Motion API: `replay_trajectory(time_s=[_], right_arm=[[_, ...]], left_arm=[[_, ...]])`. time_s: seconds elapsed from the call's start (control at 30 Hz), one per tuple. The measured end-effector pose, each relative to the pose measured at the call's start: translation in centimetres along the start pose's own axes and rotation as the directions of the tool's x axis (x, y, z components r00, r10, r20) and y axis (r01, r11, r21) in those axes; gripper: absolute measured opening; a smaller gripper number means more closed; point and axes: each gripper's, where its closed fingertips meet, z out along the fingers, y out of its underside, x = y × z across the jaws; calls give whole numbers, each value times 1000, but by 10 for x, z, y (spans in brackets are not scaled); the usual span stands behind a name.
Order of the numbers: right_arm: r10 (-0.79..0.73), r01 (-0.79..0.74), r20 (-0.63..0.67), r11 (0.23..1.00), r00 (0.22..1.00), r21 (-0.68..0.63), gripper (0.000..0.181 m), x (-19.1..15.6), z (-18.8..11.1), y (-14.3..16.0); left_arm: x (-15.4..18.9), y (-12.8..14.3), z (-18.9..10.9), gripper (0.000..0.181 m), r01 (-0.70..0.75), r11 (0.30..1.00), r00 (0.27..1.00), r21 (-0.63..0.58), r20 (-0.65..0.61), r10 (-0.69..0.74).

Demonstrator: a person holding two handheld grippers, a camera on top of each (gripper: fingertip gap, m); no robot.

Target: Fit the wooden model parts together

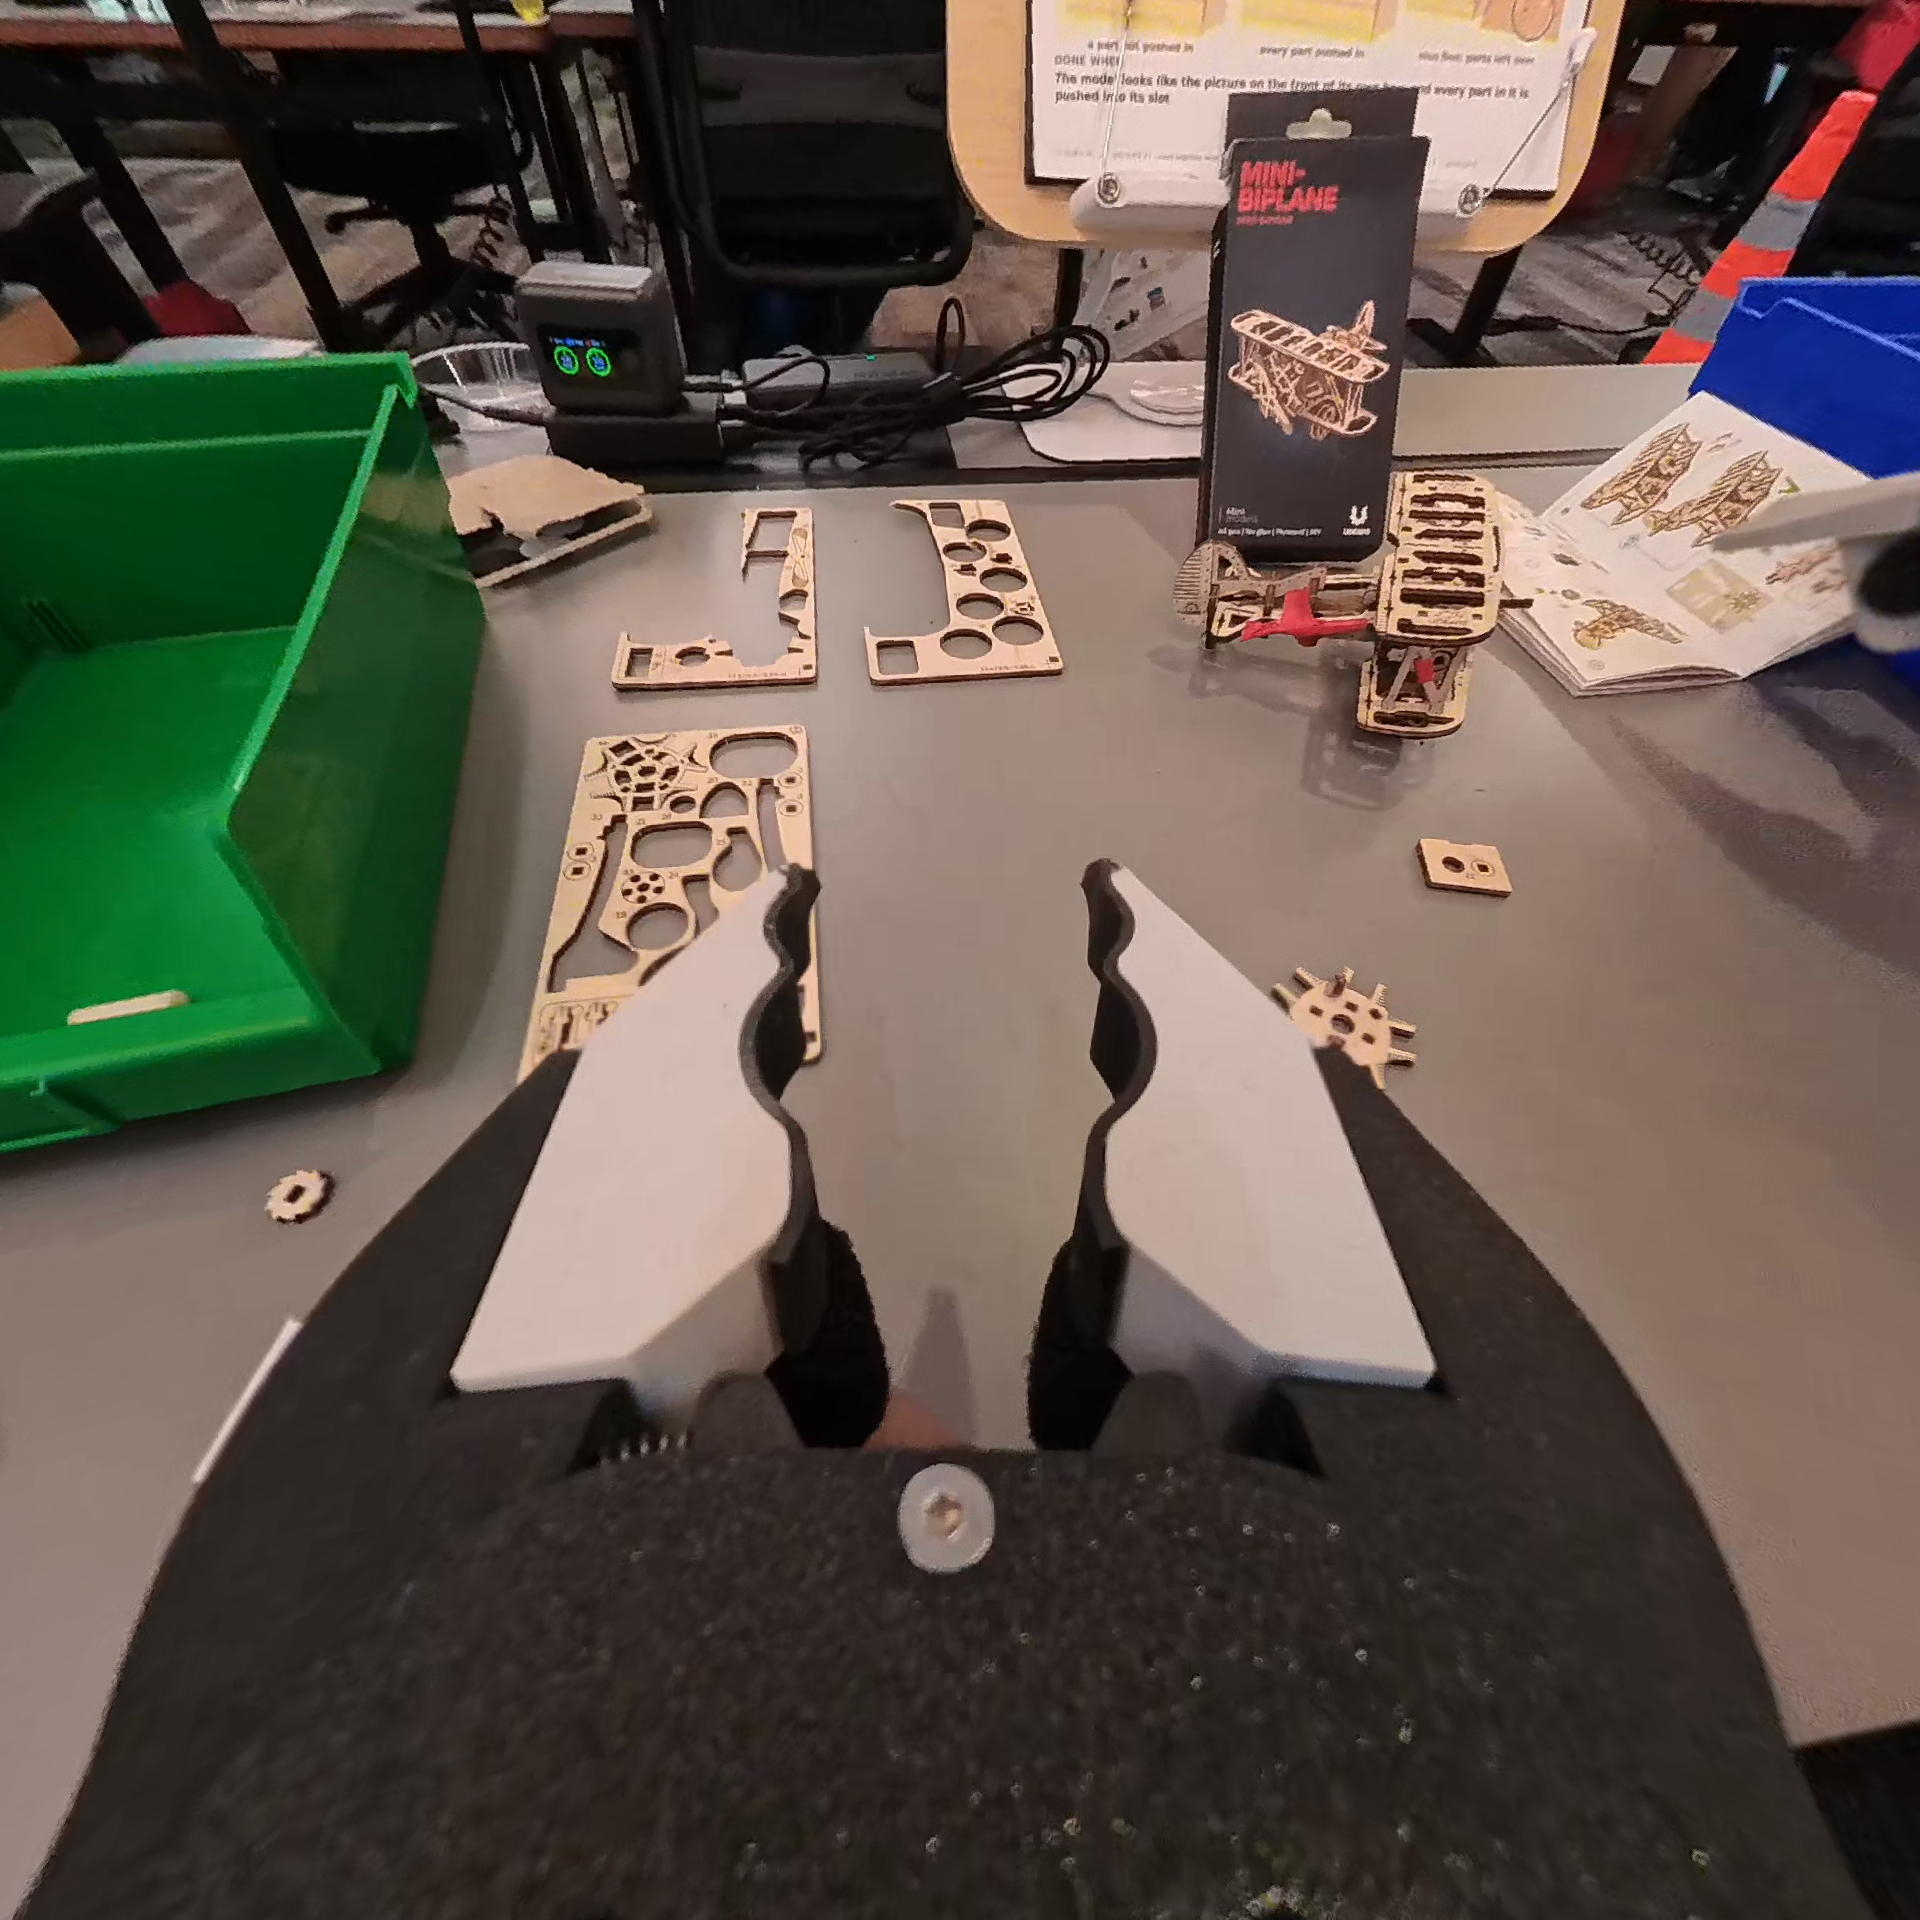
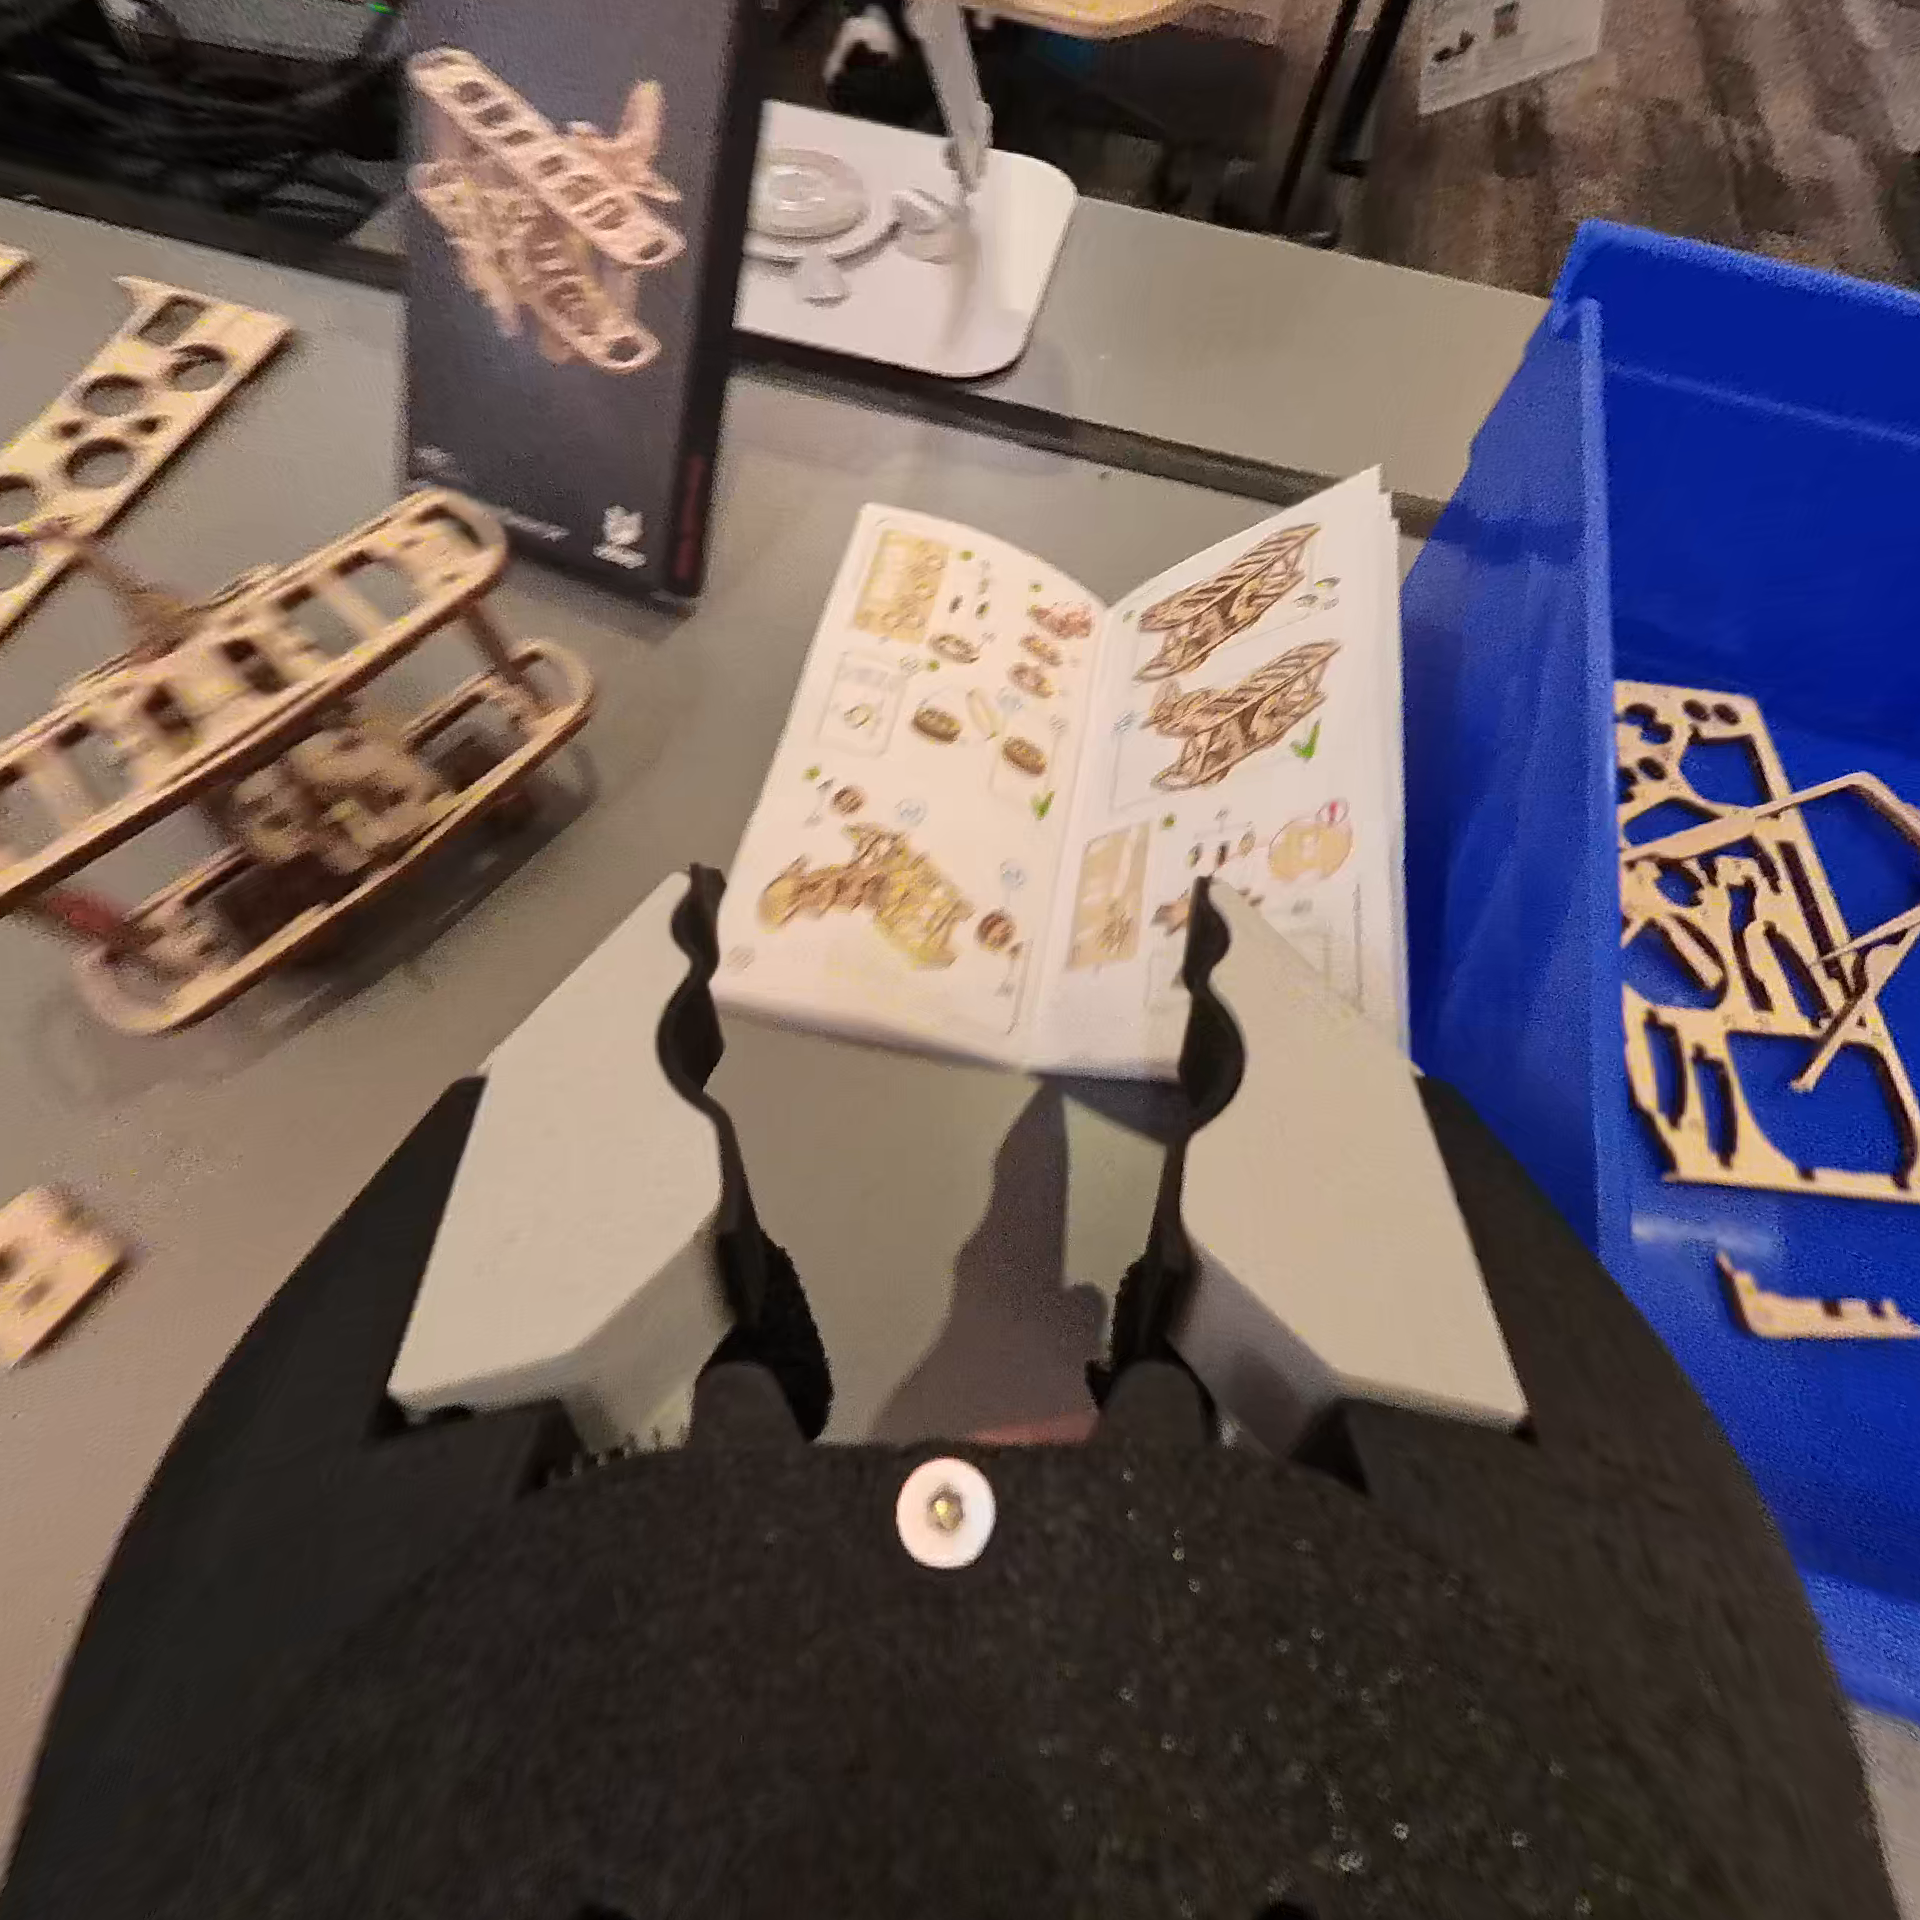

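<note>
A wooden biplane model [image 1: 1382,603] with red bands stands on the grey table at the right; it also shows blurred in the right wrist view [image 2: 281,758]. Loose parts lie near it: a small rectangular plate [image 1: 1463,867], a spoked piece [image 1: 1345,1023] and a small gear [image 1: 298,1195]. Three punched wooden sheets [image 1: 675,883] [image 1: 727,603] [image 1: 966,592] lie flat ahead. My left gripper [image 1: 948,883] is open and empty above the table. My right gripper [image 2: 951,894] is open and empty, over the near edge of the open instruction booklet [image 2: 1060,769].
A green bin [image 1: 208,727] stands at the left with a wood strip inside. A blue bin [image 2: 1683,831] at the right holds punched sheets. The black model box [image 1: 1309,343] stands upright behind the biplane. Cables and a charger lie at the back edge. The spoked piece [image 1: 1345,1023] lies some 15 centimeters from my left tips, 25 centimeters from my right tips.
</note>
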Motion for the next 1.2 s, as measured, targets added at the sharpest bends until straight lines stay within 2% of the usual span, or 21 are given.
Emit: replay_trajectory(time_s=[0.13, 0.3, 0.37, 0.73, 0.9, 0.97, 1.07, 1.2], right_arm=[[18, -25, -102, 998, 995, -60, 96, 26, 35, 6], [88, -100, -73, 979, 993, -179, 102, 20, 47, 43], [104, -112, -48, 968, 993, -224, 107, 12, 44, 58], [70, -54, 71, 977, 995, -208, 106, -42, -14, 91], [112, -92, 141, 985, 984, -146, 103, -51, -23, 90], [145, -121, 213, 985, 966, -120, 103, -57, -26, 84], [175, -160, 249, 984, 953, -81, 100, -51, -36, 73], [135, -130, 123, 991, 983, -43, 91, -13, -40, 75]], left_arm=[[-4, -3, 4, 51, -34, 999, 999, 16, 18, 34], [-5, -4, 11, 50, -58, 998, 998, 24, 17, 58], [-2, -5, 13, 50, -58, 998, 998, 32, 7, 58], [12, -4, 16, 49, -59, 998, 998, 29, -29, 60], [18, -7, 14, 49, -58, 997, 998, 41, -37, 60], [22, -7, 15, 49, -67, 997, 997, 43, -37, 68], [31, -10, 18, 49, -99, 994, 994, 51, -32, 101], [45, -18, 21, 49, -125, 990, 991, 70, -37, 128]])
